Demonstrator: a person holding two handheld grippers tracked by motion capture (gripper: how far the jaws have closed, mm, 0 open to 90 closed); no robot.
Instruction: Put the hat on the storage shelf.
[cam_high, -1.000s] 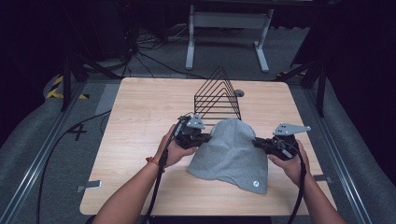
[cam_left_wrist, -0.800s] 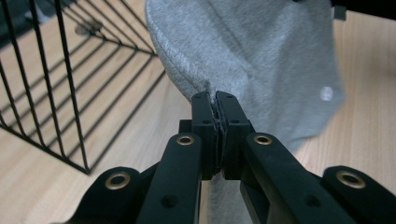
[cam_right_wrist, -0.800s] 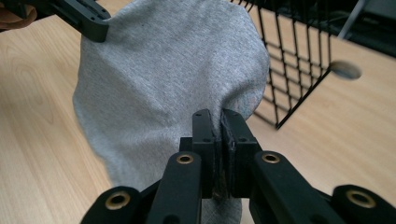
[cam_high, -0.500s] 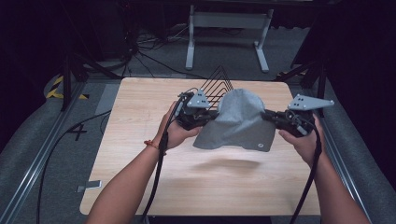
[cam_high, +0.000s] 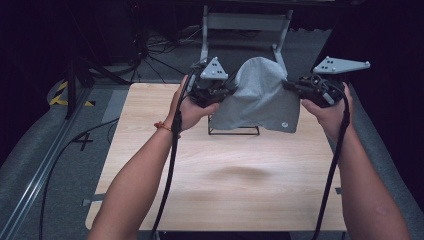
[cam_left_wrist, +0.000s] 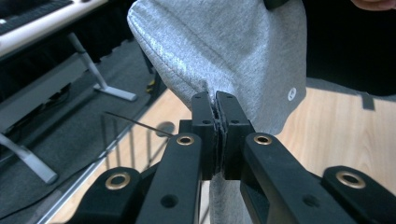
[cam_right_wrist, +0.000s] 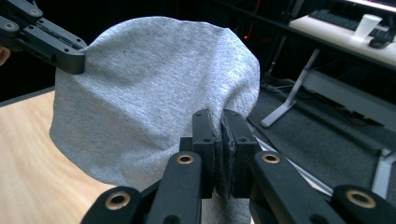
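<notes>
Since before, I lift the grey cloth (cam_high: 260, 97) higher above the wire rack (cam_high: 234, 131); my left gripper (cam_left_wrist: 215, 122) and right gripper (cam_right_wrist: 219, 140) both clamp its edges.

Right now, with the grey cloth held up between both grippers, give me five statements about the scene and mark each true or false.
1. The left gripper is shut on the grey cloth. True.
2. The right gripper is open and clear of the cloth. False: its jaws are shut on the cloth's edge.
3. The cloth lies flat on the wooden table. False: it hangs in the air between the grippers.
4. A black wire rack stands on the table beneath the cloth. True.
5. The cloth carries a small round white mark near its lower edge. True.
</notes>
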